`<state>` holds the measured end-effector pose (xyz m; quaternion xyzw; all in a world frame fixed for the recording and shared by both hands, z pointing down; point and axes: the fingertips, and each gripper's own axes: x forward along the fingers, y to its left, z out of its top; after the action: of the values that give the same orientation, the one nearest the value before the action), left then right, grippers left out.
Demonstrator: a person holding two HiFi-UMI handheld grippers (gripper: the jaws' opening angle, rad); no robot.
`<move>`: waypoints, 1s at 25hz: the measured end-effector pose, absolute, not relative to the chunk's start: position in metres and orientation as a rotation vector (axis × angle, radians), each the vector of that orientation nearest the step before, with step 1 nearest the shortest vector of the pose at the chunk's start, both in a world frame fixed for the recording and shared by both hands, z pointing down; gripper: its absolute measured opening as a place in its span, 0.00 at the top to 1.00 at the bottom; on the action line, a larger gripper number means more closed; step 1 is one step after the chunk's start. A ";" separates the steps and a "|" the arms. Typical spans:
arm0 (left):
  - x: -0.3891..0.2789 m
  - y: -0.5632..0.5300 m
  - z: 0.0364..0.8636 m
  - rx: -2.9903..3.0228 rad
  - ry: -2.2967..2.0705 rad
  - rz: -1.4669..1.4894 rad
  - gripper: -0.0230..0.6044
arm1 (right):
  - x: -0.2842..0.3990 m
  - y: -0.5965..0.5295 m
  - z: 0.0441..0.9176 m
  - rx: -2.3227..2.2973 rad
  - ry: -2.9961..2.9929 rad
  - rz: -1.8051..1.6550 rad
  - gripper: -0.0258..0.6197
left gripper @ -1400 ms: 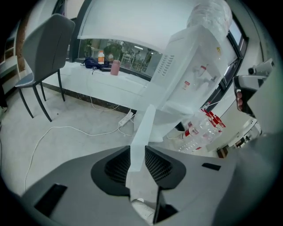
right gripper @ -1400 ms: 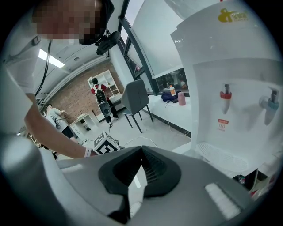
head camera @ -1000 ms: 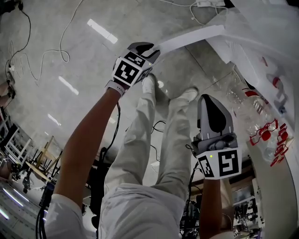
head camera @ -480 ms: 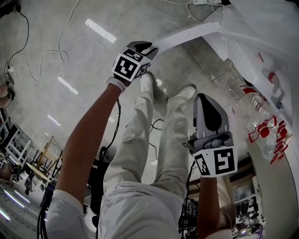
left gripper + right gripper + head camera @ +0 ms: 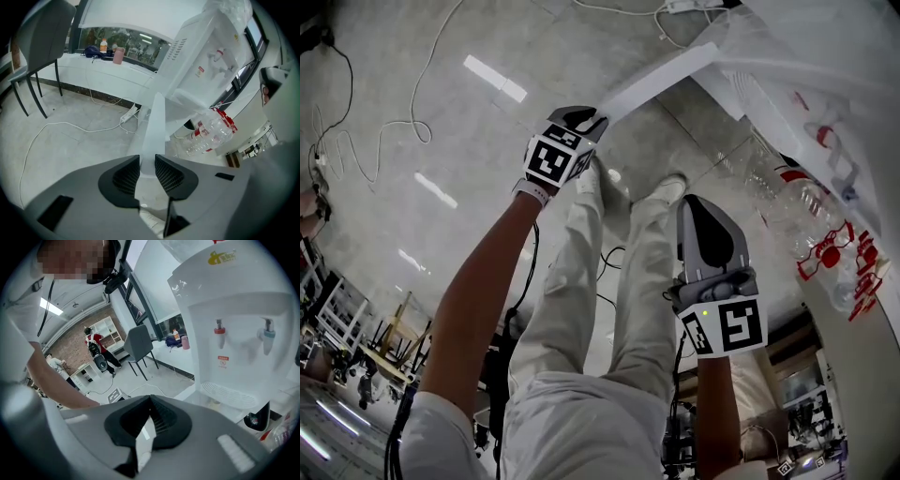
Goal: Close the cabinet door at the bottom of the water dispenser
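The white cabinet door stands swung out from the foot of the white water dispenser, edge-on to me. My left gripper is shut on the door's free edge. In the left gripper view that edge runs up from between the left gripper's two ribbed pads, which press on it. My right gripper hangs in the air beside the dispenser and touches nothing. In the right gripper view my right gripper is shut with its pads met and nothing in them, facing the dispenser's taps.
Clear plastic bottles with red labels lie at the dispenser's foot. A power strip and white cables trail over the grey floor. A grey chair stands to the left. The person's legs and shoes are below the door.
The left gripper has shifted a little with the door's edge still in its jaws, and the door's far end now sits further left in view. The right gripper has stayed about where it was.
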<state>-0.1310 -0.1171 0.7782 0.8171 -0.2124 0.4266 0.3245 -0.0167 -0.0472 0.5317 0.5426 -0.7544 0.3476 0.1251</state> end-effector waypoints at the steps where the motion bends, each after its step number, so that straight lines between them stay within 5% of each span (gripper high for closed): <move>1: -0.129 -0.114 0.778 2.141 -0.558 1.116 0.79 | -0.015 -0.046 0.532 1.587 -2.196 1.012 0.94; 25: -0.072 -0.040 0.783 2.079 -0.531 1.145 0.80 | 0.043 0.017 0.536 1.807 -2.087 1.058 0.94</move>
<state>-0.0716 -0.0402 0.7831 0.8017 -0.2048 0.4414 0.3472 0.0433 0.0170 0.5359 0.6086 -0.7029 0.3564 0.0923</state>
